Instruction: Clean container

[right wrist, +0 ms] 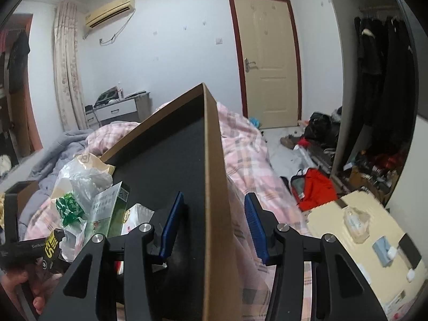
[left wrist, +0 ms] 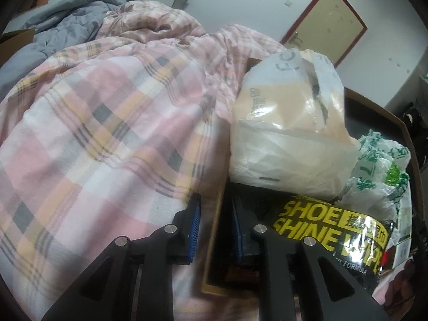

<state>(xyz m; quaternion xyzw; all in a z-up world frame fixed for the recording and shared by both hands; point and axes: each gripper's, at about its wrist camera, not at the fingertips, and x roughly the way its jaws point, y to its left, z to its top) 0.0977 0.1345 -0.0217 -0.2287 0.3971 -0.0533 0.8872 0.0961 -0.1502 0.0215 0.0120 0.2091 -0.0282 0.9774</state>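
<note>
A cardboard box (left wrist: 214,254), brown outside and black inside, lies on the bed with rubbish in it. Inside are a white and tan plastic bag (left wrist: 289,123), a black and yellow shoe wipes pack (left wrist: 334,230) and a green-printed bag (left wrist: 382,165). My left gripper (left wrist: 215,230) straddles the box's left wall, with its blue pads a little off the cardboard on both sides. In the right wrist view my right gripper (right wrist: 214,227) straddles the box's (right wrist: 214,160) right wall, with clear gaps either side. A green carton (right wrist: 112,208) and a clear bag (right wrist: 83,179) lie inside.
A pink plaid quilt (left wrist: 107,123) and a grey quilt (left wrist: 67,21) cover the bed. To the right are a cream tabletop (right wrist: 361,230) with small items, red clothing (right wrist: 315,190) on the cluttered floor, hanging dark coats (right wrist: 379,58) and a closed door (right wrist: 267,61). A hand (right wrist: 24,289) shows at lower left.
</note>
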